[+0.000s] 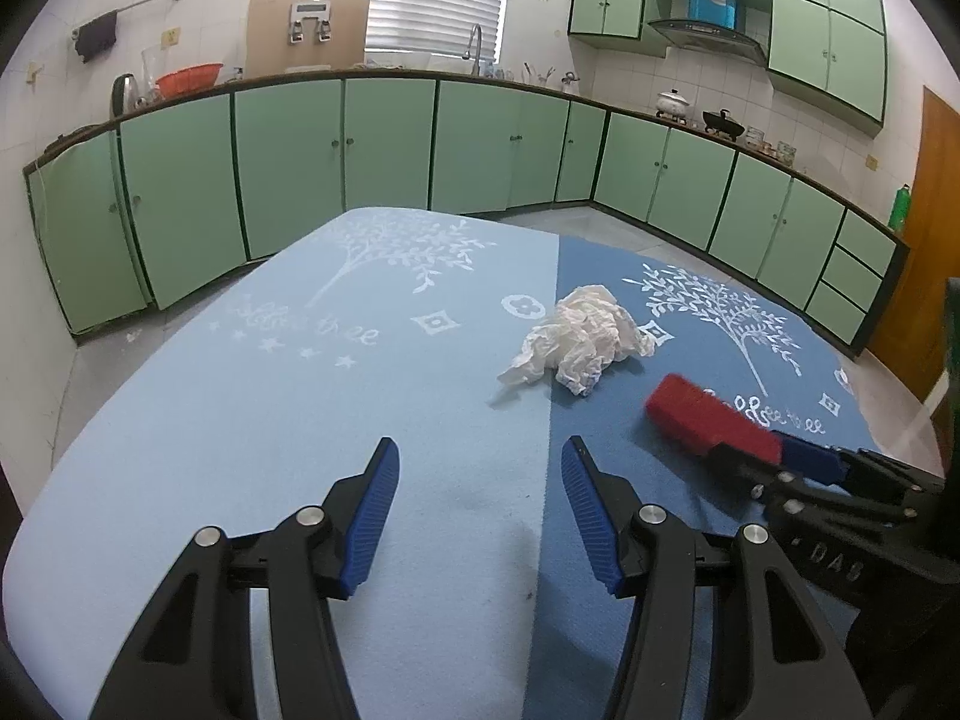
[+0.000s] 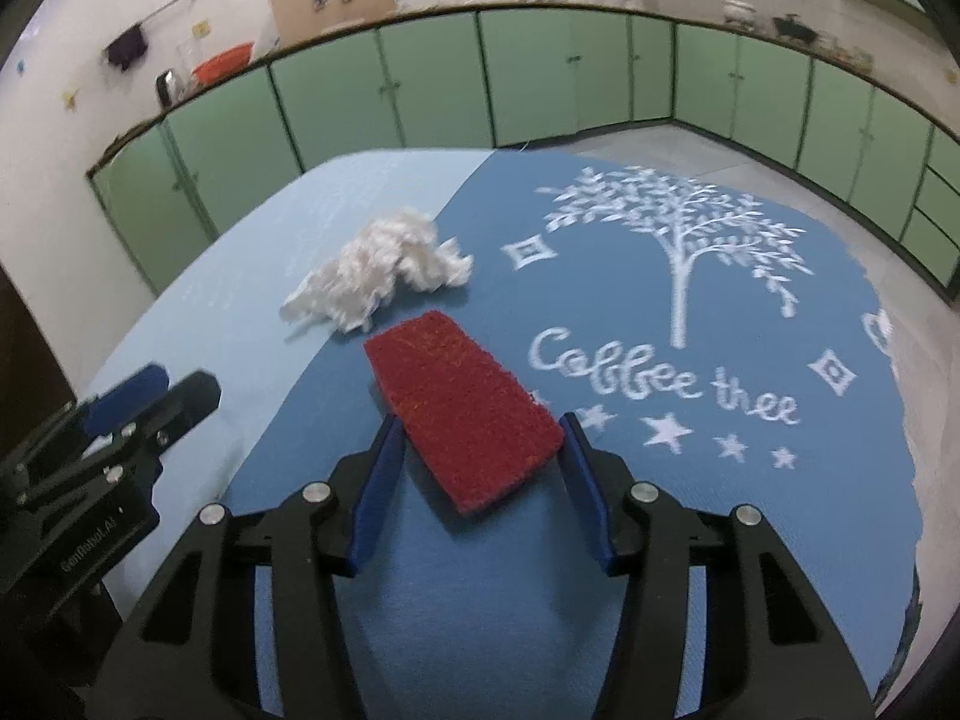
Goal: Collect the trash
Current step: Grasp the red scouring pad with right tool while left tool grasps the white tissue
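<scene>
Jaws of the right gripper [image 2: 477,426] stand on either side of a red sponge [image 2: 465,414], whose near end lies between the blue pads; the right pad meets the sponge's corner and the left pad is at its edge, though whether they truly press it I cannot tell. No earlier view shows their motion. The gripper tilts down toward the table [image 2: 780,516], which is covered by a cloth, pale blue on the left half and darker blue with a white tree print on the right. From the left wrist view the sponge [image 1: 711,420] juts from the right gripper [image 1: 774,450] low over the dark half. The left gripper [image 1: 480,462] also tilts down, its jaws spread with nothing between them, over the seam of the two cloth colours. A crumpled white tissue [image 1: 582,339] lies on that seam, beyond the left jaws and well apart from them; in the right view the tissue [image 2: 378,273] sits just beyond the sponge's far end, slightly left. Green cabinets [image 1: 390,144] line the far wall.
</scene>
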